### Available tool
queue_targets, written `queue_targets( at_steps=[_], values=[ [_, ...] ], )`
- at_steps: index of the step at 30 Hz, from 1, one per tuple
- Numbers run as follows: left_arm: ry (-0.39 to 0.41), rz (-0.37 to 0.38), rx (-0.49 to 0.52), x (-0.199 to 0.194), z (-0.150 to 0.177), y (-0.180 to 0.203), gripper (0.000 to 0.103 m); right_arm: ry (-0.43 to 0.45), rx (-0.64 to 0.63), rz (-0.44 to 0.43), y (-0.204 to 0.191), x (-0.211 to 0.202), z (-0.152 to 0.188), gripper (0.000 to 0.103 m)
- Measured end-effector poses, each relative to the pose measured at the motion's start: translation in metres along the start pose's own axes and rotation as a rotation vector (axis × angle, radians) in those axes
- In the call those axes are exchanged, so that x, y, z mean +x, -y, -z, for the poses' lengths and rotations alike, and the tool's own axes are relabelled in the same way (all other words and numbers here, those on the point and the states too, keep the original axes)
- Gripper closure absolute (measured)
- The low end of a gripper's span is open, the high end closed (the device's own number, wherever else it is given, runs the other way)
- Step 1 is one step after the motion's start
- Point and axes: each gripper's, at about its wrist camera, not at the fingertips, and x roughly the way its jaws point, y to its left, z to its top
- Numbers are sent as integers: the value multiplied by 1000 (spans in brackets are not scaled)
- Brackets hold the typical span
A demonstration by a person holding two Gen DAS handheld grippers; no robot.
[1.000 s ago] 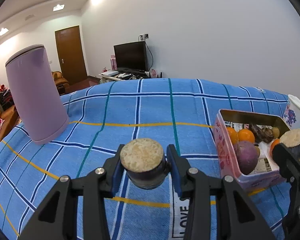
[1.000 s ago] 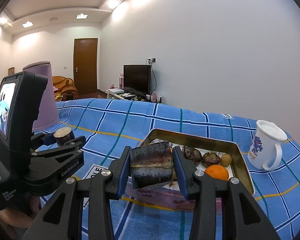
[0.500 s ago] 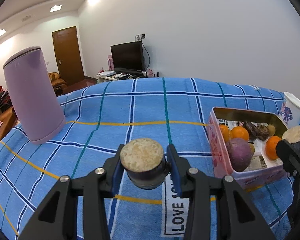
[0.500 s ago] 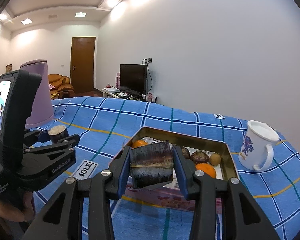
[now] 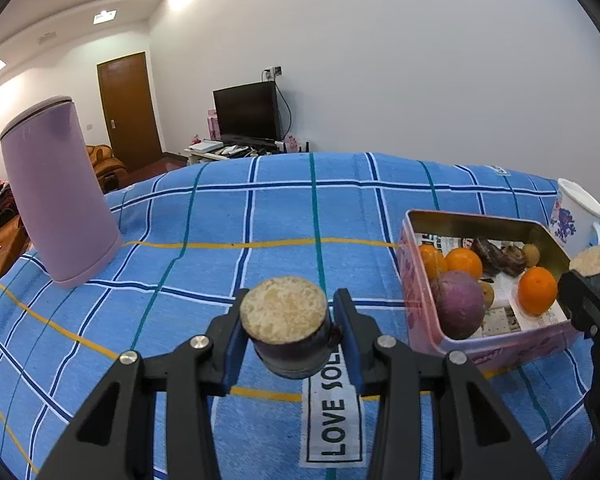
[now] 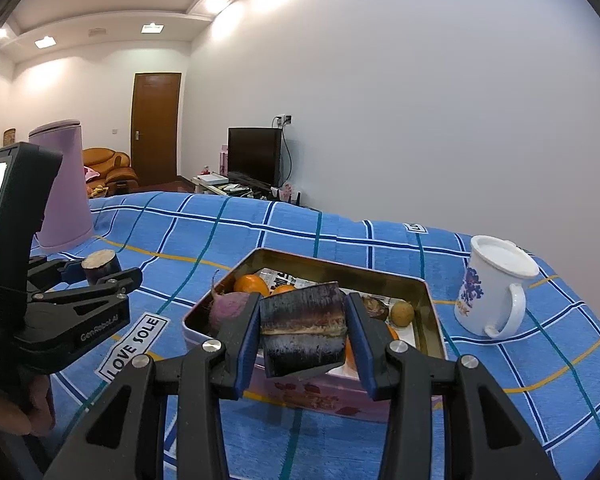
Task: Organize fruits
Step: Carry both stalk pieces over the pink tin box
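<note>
My left gripper (image 5: 290,330) is shut on a short dark-skinned sugarcane piece (image 5: 286,322) with a pale cut top, held above the blue checked cloth. My right gripper (image 6: 303,332) is shut on a second sugarcane piece (image 6: 304,328), lying crosswise just in front of the pink tin box (image 6: 430,300). The tin (image 5: 428,328) holds oranges (image 5: 537,290), a round purple fruit (image 5: 458,304), dark brown fruits (image 5: 496,258) and a small brownish one (image 6: 403,313) on newspaper. The left gripper with its cane (image 6: 100,266) shows at the left of the right wrist view.
A tall lilac container (image 5: 56,200) stands at the cloth's left. A white mug with a blue print (image 6: 492,292) stands right of the tin. A "LOVE SOLE" label (image 5: 332,412) lies on the cloth. A hand (image 6: 8,408) grips the left tool.
In both views the tin and mug have slid leftward as the grippers shifted slightly. Each gripper keeps its cane piece; nothing was let go.
</note>
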Motion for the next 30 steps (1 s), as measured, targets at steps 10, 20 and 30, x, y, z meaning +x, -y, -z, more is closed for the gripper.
queue_targets(
  at_steps=[10, 20, 30],
  values=[
    [4, 29, 23, -6, -1, 15, 60, -10, 16, 30, 21, -2, 4, 60],
    [2, 88, 55, -13, -6, 41, 60, -26, 59, 80, 57, -7, 11, 60],
    [3, 159, 109, -15, -16, 87, 60, -92, 104, 111, 91, -7, 12, 60]
  ],
)
